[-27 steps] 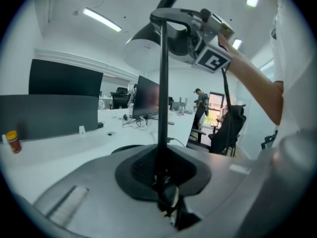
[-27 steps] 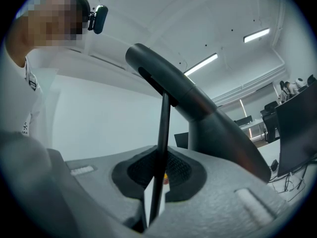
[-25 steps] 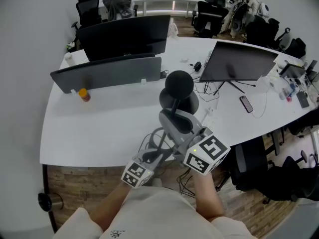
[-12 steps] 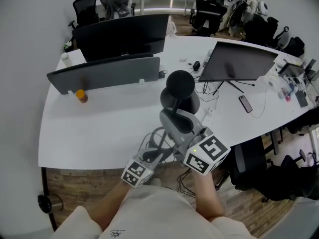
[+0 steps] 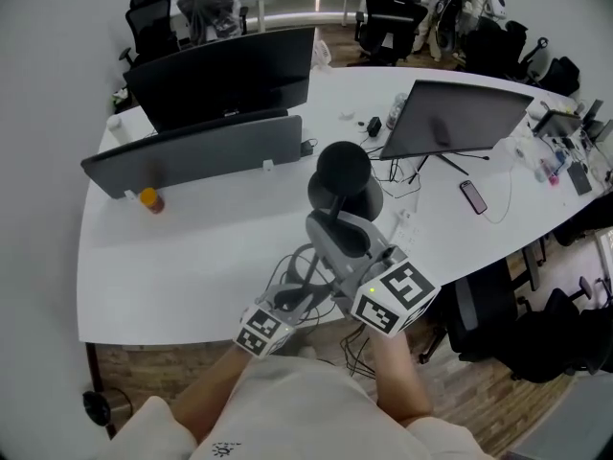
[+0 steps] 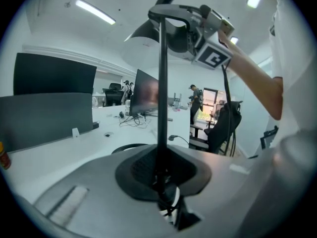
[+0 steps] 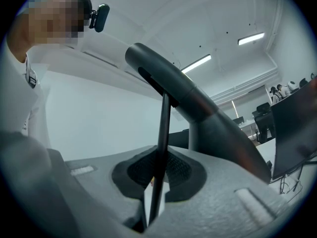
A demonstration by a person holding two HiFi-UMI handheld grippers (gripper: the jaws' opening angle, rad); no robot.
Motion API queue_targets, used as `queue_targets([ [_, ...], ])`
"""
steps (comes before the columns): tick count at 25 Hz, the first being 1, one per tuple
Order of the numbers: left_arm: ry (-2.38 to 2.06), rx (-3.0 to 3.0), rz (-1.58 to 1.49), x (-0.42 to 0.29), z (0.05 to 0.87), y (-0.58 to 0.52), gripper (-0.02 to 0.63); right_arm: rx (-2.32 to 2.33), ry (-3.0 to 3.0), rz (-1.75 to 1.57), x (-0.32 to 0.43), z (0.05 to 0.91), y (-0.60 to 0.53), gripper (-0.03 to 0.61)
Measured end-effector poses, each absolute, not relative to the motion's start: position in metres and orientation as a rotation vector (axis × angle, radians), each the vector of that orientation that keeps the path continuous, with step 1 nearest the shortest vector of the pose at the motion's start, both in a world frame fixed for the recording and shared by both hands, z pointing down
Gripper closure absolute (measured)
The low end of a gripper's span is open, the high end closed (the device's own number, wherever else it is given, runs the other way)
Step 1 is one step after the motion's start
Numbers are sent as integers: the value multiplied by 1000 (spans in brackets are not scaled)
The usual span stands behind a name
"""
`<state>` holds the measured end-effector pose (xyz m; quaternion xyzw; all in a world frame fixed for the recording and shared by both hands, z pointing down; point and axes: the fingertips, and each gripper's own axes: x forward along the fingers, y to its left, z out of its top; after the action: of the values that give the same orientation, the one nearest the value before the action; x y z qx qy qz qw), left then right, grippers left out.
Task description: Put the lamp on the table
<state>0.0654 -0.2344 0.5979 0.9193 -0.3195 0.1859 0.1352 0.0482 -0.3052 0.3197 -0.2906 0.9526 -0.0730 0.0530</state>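
Observation:
A black desk lamp (image 5: 343, 169) with a round head and a thin black pole hangs over the front edge of the white table (image 5: 192, 247), held by both grippers. My left gripper (image 5: 305, 287) is shut on the lower pole (image 6: 162, 93); the pole runs up from between the jaws (image 6: 162, 180) to the lamp's head (image 6: 148, 38). My right gripper (image 5: 337, 242) grips higher up. In the right gripper view its jaws (image 7: 157, 182) are shut on the thin rod (image 7: 163, 143), with the lamp's thicker arm (image 7: 171, 83) above. In the left gripper view, the right gripper's marker cube (image 6: 214, 56) shows at top.
Two dark monitors (image 5: 225, 70) (image 5: 458, 113) and a grey panel (image 5: 192, 151) stand on the table. An orange bottle (image 5: 147, 199), a phone (image 5: 471, 195) and cables (image 5: 407, 175) lie around. Office chairs (image 5: 388, 12) and people are at the back. A chair (image 5: 484, 324) stands at the table's right.
The table and the things on it have drifted slightly down and left in the head view. The lamp and both grippers keep the same pose and grip.

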Motion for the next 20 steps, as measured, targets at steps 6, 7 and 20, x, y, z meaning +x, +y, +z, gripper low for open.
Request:
queue_targets([
  [6, -832, 2709, 583, 62, 602, -273, 575, -978, 2872, -229, 50, 325, -344, 555],
  [7, -818, 2713, 584, 61, 604, -281, 575, -995, 2868, -226, 50, 326, -351, 555],
  [20, -616, 2768, 652, 54, 636, -364, 575, -1238, 2814, -237, 49, 358, -433, 557],
])
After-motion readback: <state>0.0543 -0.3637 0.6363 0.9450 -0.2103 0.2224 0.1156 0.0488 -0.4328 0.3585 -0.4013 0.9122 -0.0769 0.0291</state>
